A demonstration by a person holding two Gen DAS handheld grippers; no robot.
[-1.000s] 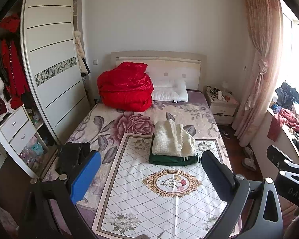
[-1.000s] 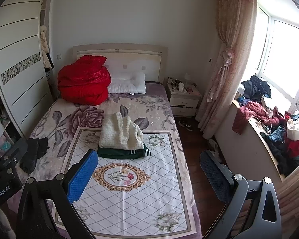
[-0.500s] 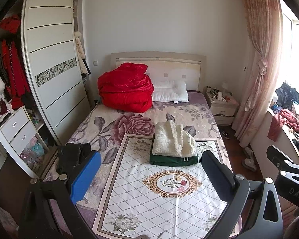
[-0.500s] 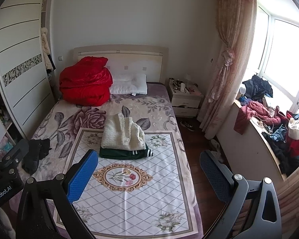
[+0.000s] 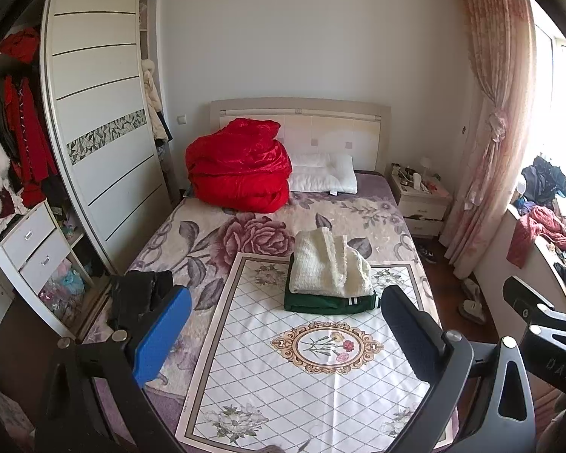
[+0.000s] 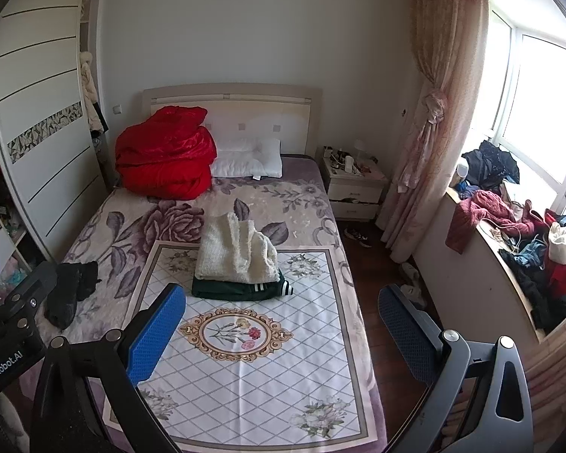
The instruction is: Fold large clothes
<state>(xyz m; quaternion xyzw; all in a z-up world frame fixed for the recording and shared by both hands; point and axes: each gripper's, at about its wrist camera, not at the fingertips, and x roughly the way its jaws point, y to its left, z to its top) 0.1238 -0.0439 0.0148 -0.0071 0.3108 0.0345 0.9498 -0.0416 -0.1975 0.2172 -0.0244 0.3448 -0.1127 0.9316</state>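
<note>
A folded cream knit garment [image 5: 330,264] lies on top of a folded dark green garment [image 5: 326,302] in the middle of the bed, on a white quilted mat [image 5: 302,370]; both show in the right wrist view [image 6: 236,253] [image 6: 241,290]. A crumpled black garment [image 5: 137,294] lies at the bed's left edge, also in the right wrist view [image 6: 71,287]. My left gripper [image 5: 283,336] is open and empty, held above the bed's foot. My right gripper [image 6: 279,336] is open and empty beside it, to the right.
A red quilt [image 5: 237,168] and white pillow [image 5: 322,177] sit at the headboard. A wardrobe [image 5: 94,132] stands left, a nightstand [image 6: 354,185] right. Clothes pile on the window ledge [image 6: 517,234]. Shoes lie on the wooden floor [image 6: 373,264].
Both views have shifted slightly; the bed sits a little lower and farther right in the frames. Nothing on the bed has moved and both grippers stay open.
</note>
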